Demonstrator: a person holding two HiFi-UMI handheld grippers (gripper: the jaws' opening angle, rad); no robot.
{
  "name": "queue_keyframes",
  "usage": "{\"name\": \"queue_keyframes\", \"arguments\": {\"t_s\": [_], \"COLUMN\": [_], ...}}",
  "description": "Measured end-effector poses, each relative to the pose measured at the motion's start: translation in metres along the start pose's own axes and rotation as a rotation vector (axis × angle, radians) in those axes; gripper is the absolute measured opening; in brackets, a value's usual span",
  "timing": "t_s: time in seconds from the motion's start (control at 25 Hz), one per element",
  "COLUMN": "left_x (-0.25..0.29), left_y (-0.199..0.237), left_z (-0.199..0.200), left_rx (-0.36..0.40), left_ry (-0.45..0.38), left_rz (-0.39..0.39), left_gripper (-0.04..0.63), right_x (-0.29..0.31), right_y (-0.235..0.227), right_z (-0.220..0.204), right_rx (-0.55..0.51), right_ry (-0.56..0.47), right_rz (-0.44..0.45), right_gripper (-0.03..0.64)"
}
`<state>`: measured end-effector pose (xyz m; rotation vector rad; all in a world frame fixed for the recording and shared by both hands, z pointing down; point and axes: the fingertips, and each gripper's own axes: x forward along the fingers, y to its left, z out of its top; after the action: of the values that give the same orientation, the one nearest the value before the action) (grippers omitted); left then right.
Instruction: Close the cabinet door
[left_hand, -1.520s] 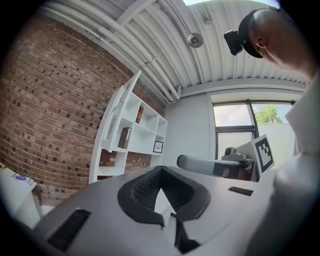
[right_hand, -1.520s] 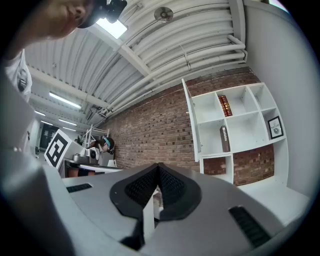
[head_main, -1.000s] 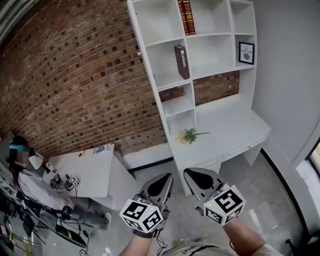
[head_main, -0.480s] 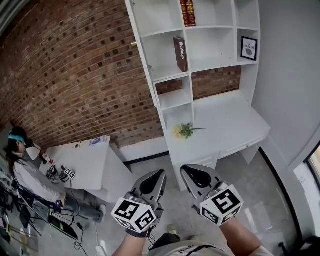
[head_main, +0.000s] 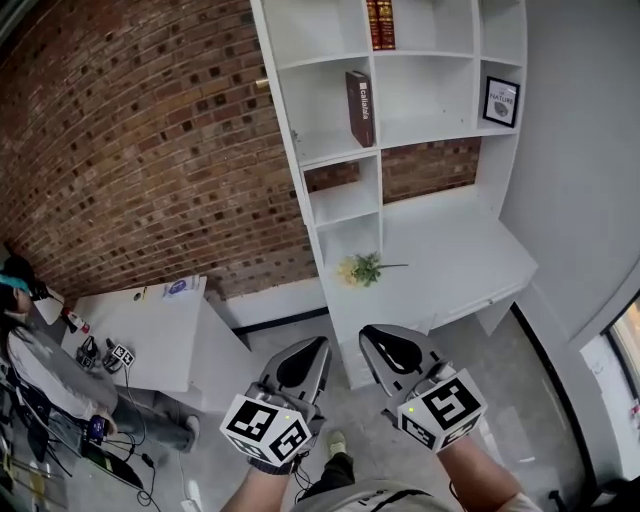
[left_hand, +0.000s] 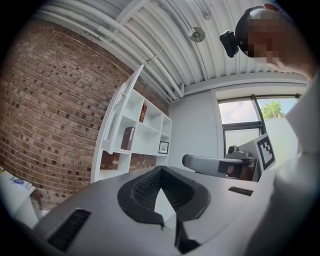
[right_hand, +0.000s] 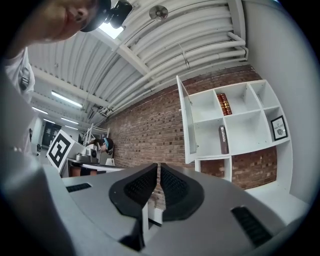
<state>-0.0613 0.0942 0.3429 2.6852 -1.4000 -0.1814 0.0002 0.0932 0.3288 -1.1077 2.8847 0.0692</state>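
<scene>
The white shelf unit (head_main: 400, 90) stands against the brick wall. Its upper-left cabinet door (right_hand: 188, 122) hangs open, swung out from the shelves. In the head view the door shows only edge-on, with a small brass knob (head_main: 262, 84). It also shows as a thin white panel (left_hand: 116, 107) in the left gripper view. Both grippers are held level, low in the head view and well short of the unit. The left gripper (head_main: 312, 346) has its pads together with nothing between them. The right gripper (head_main: 372, 336) is shut and empty too, its pads (right_hand: 172, 187) almost touching.
A white desk (head_main: 470, 265) juts from the unit, with a yellow flower sprig (head_main: 362, 268) on it. A dark book (head_main: 360, 108) and a framed picture (head_main: 499, 102) stand on the shelves. At the left are a white table (head_main: 150, 335) and a seated person (head_main: 40, 375).
The shelf unit and desk have drawn slightly nearer as I moved forward with both grippers. The jaws look the same, and the door stands as before.
</scene>
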Motion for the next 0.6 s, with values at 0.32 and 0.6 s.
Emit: {"name": "queue_keyframes", "arguments": {"t_s": [0.32,0.6], "left_x": [0.047,0.090], "left_y": [0.080,0.157], "left_z": [0.015,0.035], "left_rx": [0.010,0.041], "left_ry": [-0.014,-0.022], "left_rz": [-0.041,-0.080], "left_gripper": [0.011,0.011], "right_x": [0.094,0.186], "right_y": [-0.037,-0.081], "right_z": [0.000,0.002], "right_rx": [-0.023,-0.039], "right_ry": [0.002,-0.026], "right_rz": [-0.057,-0.168], "right_gripper": [0.021,0.110]}}
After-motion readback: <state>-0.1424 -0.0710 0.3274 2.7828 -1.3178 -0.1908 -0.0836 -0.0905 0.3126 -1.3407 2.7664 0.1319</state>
